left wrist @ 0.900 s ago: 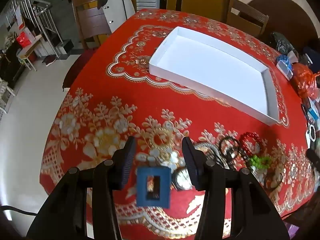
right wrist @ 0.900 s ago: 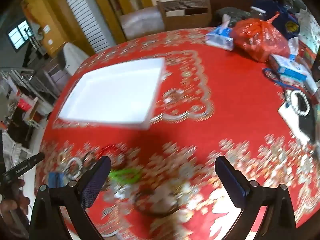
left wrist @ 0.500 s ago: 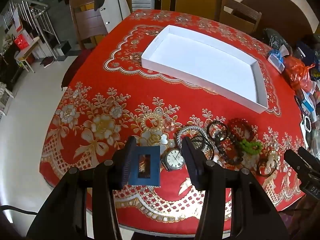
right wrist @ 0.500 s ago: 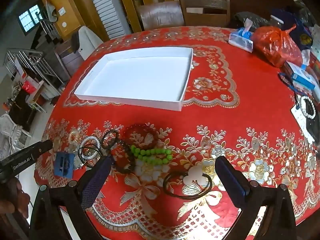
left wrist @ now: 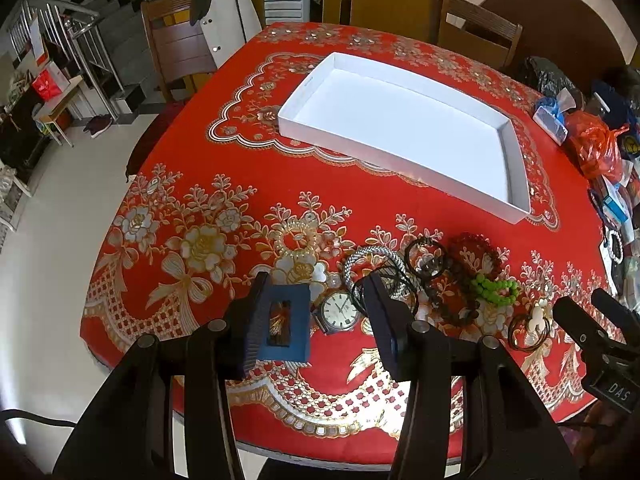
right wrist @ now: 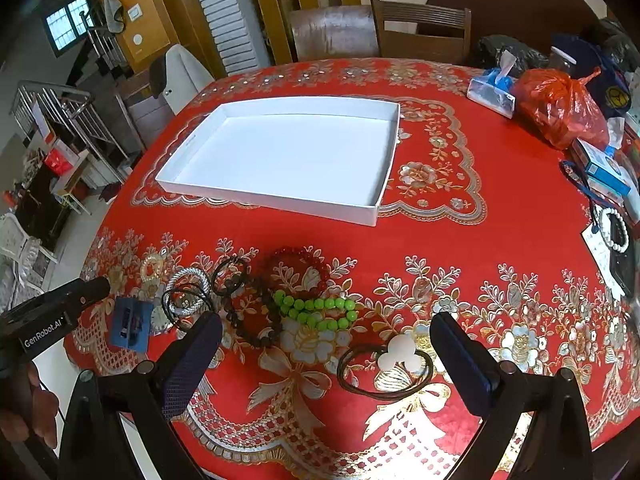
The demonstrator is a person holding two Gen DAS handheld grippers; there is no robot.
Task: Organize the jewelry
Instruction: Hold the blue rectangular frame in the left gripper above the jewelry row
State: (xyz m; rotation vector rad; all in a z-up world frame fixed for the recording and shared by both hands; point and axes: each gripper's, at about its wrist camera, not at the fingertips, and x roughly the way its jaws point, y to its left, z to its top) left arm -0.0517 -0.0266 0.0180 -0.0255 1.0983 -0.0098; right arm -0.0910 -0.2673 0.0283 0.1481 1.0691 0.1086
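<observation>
A white tray [left wrist: 516, 168] [right wrist: 384, 184] sits empty on the red tablecloth. Near the table's front edge lie a small blue box [left wrist: 286, 330] [right wrist: 130, 324], a wristwatch [left wrist: 338, 312], a silver bangle [left wrist: 370, 258], dark cords, a red bead bracelet [right wrist: 302, 260], a green bead bracelet [right wrist: 316, 310] [left wrist: 494, 288] and a black hair tie with a white charm [right wrist: 394, 362]. My left gripper [left wrist: 318, 316] is open above the blue box and the watch. My right gripper [right wrist: 326, 360] is wide open above the hair tie.
Clutter stands at the table's right: a red plastic bag [right wrist: 560, 108], a tissue pack [right wrist: 490, 90], small boxes and a white bead bracelet [right wrist: 610, 228]. Wooden chairs [right wrist: 420, 28] stand behind the table. The floor drops off on the left.
Both grippers have pulled back and up from the table, so more of the jewelry row shows. The blue box now sits nearer my left finger. Nothing was taken hold of.
</observation>
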